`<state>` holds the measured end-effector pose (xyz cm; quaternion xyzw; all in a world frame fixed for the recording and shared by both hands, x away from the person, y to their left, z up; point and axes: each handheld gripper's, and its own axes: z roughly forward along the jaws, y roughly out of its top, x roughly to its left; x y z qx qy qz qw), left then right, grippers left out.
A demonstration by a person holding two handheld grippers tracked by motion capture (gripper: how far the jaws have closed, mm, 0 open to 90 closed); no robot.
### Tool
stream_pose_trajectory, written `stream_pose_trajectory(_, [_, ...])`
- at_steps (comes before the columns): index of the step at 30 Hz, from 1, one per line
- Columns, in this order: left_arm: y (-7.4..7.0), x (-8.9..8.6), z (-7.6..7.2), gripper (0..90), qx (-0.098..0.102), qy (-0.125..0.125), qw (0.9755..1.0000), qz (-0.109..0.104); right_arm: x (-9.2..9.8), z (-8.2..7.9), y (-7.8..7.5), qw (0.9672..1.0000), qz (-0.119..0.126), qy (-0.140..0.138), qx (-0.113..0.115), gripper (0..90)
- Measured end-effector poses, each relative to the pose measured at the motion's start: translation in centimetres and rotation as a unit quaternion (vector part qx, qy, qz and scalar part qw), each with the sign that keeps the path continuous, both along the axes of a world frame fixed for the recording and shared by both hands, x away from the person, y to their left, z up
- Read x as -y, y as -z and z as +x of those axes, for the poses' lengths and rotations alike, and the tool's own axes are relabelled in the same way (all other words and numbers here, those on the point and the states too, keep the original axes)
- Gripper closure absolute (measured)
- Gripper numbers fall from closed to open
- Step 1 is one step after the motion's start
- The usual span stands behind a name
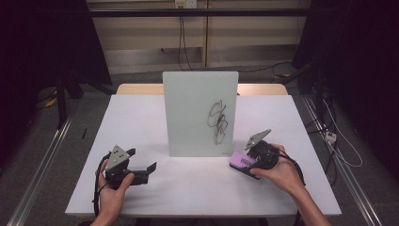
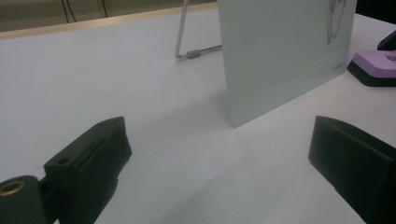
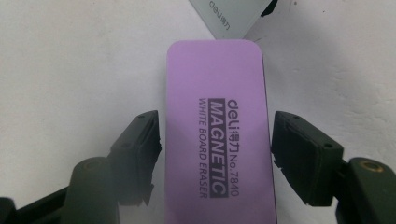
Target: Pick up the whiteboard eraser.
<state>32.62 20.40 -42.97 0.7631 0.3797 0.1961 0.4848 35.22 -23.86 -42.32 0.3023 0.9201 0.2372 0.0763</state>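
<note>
A purple whiteboard eraser (image 1: 241,160) (image 3: 215,70) lies flat on the white table in front of the right corner of an upright glass whiteboard (image 1: 200,113). The board carries a black scribble (image 1: 219,120). My right gripper (image 1: 251,160) (image 3: 215,116) points down over the eraser with a jaw along each long side. The jaws stand very close to it, and a thin gap shows at the left pad. My left gripper (image 1: 141,159) (image 2: 219,126) rests low at the front left, wide open and empty, aimed at the board (image 2: 280,51). The eraser (image 2: 373,63) sits beyond it at the right.
The white table (image 1: 141,117) has bare surface to the left of the board and along the front edge. A wire stand (image 2: 187,53) props the board from behind. Cables run over the floor behind and to the right of the table.
</note>
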Motion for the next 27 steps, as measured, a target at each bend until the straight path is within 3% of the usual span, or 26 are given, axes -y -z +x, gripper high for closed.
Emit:
stream_pose_trajectory(4, [0.01, 0.03, 0.0, 4.9, -0.001, 0.001, 1.0, -0.001, -0.3, -0.06, 0.14, 0.9998, -0.017, -0.006, -0.001, 35.8])
stream_pose_trajectory(14, [0.0, -0.12, 0.02, 4.7, 0.0, -0.004, 1.0, 0.001, -0.44, -0.1, 0.11, 0.9995, -0.032, -0.007, 0.001, 41.6])
stream_pose_trajectory(23, [0.03, -0.1, -0.01, 4.8, -0.001, -0.002, 1.0, 0.0, -0.32, -0.11, 0.0, 0.9996, -0.03, 0.001, 0.0, 42.1])
stream_pose_trajectory(27, [0.03, -0.19, -0.02, 4.8, -0.001, -0.003, 1.0, 0.0, 0.14, -0.14, -0.38, 0.9999, -0.011, 0.0, 0.005, 42.2])
